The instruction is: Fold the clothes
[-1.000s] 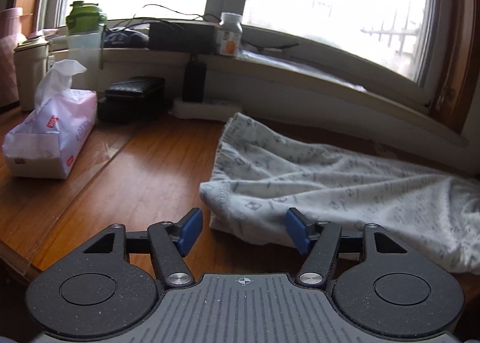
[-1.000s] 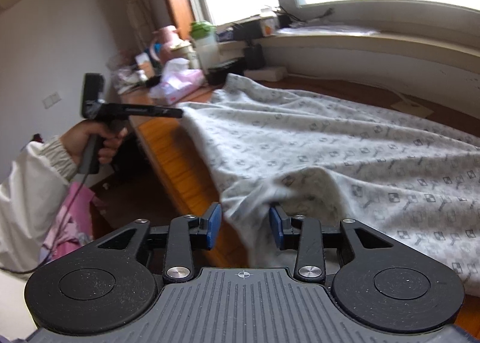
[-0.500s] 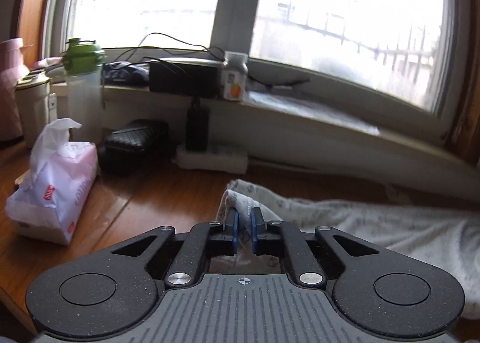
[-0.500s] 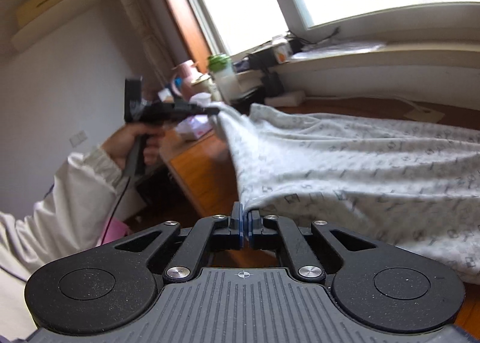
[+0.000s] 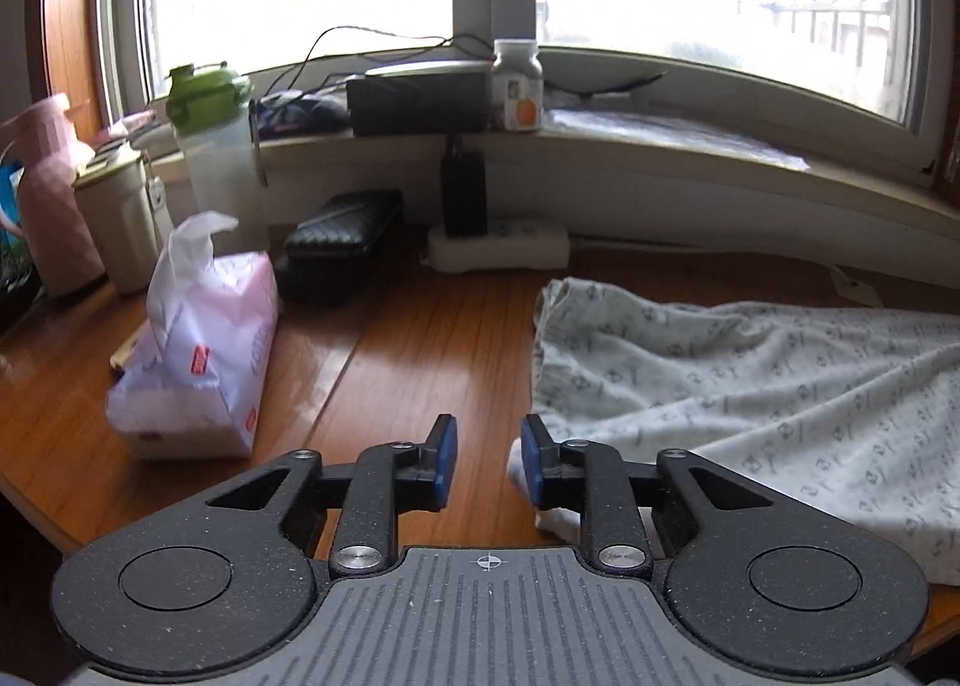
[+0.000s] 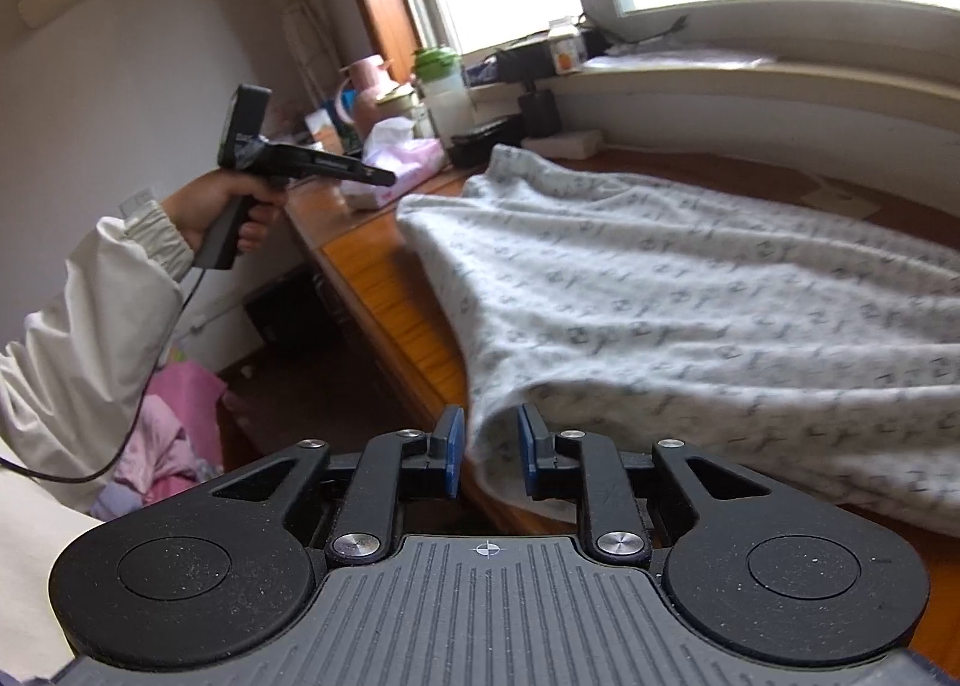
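Left wrist view: the left gripper [image 5: 489, 461] has its blue pads parted, its jaws having just been opening; nothing lies between them, and the garment's [image 5: 750, 398] near corner sits just beside the right-hand pad. Right wrist view: the right gripper [image 6: 491, 455] has likewise just been opening, and a fold of the garment's [image 6: 690, 290] hem hangs in the gap with the pads not pressing it. That pale patterned cloth is spread over the wooden table [image 5: 408, 362] from its near edge toward the window sill. A tissue pack [image 5: 198, 368] stands at the table's left side
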Demonstrator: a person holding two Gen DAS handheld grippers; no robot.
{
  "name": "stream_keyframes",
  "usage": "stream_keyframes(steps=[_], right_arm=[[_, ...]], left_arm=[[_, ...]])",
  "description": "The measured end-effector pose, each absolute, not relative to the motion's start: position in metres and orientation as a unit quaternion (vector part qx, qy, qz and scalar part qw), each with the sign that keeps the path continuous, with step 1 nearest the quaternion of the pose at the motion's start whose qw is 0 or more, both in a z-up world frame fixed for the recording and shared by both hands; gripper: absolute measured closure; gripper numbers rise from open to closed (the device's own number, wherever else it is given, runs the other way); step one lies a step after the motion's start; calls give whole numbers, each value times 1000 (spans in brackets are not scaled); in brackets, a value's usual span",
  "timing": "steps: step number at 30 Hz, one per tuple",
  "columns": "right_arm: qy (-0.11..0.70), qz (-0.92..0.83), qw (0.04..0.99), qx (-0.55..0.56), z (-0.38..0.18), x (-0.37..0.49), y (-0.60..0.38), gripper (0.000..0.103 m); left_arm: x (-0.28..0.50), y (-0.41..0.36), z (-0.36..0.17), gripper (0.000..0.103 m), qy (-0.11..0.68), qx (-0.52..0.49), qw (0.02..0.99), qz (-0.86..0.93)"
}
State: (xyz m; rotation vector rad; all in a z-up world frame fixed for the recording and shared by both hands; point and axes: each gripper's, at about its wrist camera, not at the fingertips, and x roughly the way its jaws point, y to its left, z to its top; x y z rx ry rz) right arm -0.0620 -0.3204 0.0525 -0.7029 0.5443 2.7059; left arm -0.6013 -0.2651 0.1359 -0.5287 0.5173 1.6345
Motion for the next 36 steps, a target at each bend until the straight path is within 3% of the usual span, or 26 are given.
stream_keyframes(steps=[8,13,15,16,17,21,22,24,25,28,30,33,34,35,36], right_arm=[[164,940,166,-248,61,-56,-319,81],[130,941,190,-249,63,-63,-313,73],[116,940,207,-246,59,-71,-304,73],[122,938,212,-244,55,-74,-297,73],[127,937,217,-241,51,-77,-290,73],[139,931,224,-253,34,-87,-266,73],[140,929,228,-255,30,-88,-262,73],[147,926,232,-257,24,-86,-256,73],[153,925,233,-257,21,-86,-253,73],[165,924,237,-252,16,-77,-248,73],[173,924,238,-245,16,-72,-246,73],[172,922,246,-243,17,-70,-244,73],[173,922,248,-242,17,-69,-244,73],[173,922,250,-241,17,-68,-243,73],[173,922,251,-239,17,-67,-243,73]], left_arm=[[-585,-248,131,78,231,-231,643,693],[-579,-220,127,78,222,-230,669,671],[-577,-203,125,68,225,-229,676,664],[-575,-191,124,52,232,-225,673,665],[-572,-179,122,44,241,-221,672,664],[-558,-132,109,44,286,-209,672,650],[-555,-123,104,45,301,-203,668,650],[-552,-110,96,81,317,-201,666,644],[-554,-108,97,91,309,-205,670,643],[-568,-110,115,93,244,-199,666,676],[-583,-111,126,91,197,-210,652,702],[-582,-100,117,73,246,-226,627,703],[-579,-99,112,60,264,-221,617,707],[-577,-100,108,53,273,-215,611,711],[-575,-103,107,50,270,-210,610,715]])
